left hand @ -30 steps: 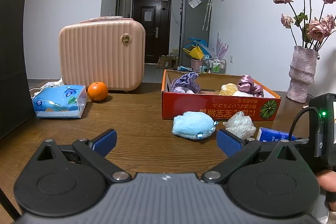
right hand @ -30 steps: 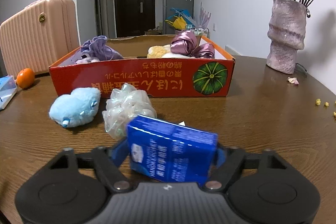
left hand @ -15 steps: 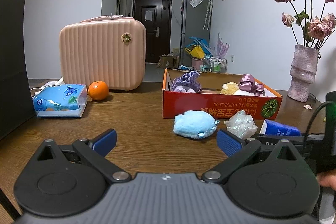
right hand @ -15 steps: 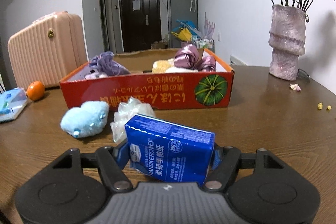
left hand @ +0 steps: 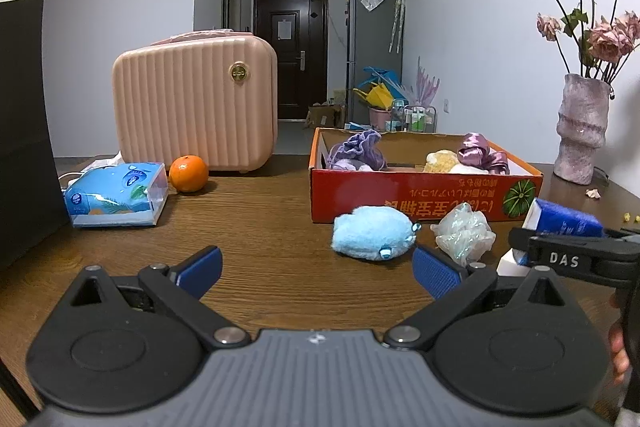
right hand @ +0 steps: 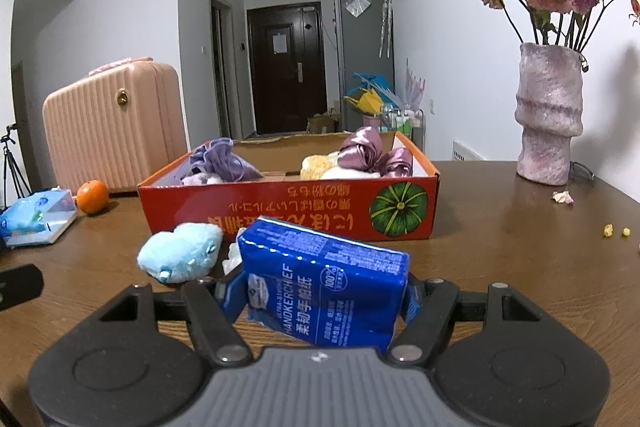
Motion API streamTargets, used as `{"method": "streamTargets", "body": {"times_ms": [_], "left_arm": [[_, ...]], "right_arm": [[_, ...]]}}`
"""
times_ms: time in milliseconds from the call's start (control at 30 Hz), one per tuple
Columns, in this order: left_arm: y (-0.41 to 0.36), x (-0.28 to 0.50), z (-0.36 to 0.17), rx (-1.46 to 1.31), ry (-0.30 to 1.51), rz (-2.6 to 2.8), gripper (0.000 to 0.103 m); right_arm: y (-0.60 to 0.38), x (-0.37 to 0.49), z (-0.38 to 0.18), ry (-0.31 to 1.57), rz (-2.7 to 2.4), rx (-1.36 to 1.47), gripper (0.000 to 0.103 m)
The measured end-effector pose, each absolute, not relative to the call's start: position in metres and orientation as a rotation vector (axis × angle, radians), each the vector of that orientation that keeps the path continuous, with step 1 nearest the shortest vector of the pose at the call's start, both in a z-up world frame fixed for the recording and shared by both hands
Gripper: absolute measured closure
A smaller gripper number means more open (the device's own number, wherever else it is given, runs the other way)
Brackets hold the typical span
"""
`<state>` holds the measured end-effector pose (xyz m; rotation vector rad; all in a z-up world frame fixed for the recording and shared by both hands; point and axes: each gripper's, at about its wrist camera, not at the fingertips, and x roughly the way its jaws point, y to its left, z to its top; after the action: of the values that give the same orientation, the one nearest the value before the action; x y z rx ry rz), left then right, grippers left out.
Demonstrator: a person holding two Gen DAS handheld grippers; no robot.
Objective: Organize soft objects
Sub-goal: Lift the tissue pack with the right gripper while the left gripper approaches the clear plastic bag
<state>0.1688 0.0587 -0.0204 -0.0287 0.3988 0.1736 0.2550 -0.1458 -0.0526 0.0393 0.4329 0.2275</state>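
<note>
Right tongs (right hand: 322,301) clamp blue tissue pack (right hand: 324,291) above bench (right hand: 500,267); left tongs (left hand: 316,267) wide, empty, near blue plush (left hand: 372,233).

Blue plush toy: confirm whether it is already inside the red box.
No, the blue plush toy lies on the wooden table in front of the red box, outside its wall.

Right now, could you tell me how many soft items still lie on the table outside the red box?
2: the blue plush and the crinkled clear bag lie side by side before the red box.
</note>
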Motion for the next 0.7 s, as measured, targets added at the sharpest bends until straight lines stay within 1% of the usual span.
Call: {"method": "streamTargets", "body": {"times_ms": [700], "left_arm": [[0.033,0.198,-0.022,-0.006,0.465,0.146,0.000]], "right_arm": [[-0.176,0.254,-0.048,0.352,0.249,0.036,0.033]]}}
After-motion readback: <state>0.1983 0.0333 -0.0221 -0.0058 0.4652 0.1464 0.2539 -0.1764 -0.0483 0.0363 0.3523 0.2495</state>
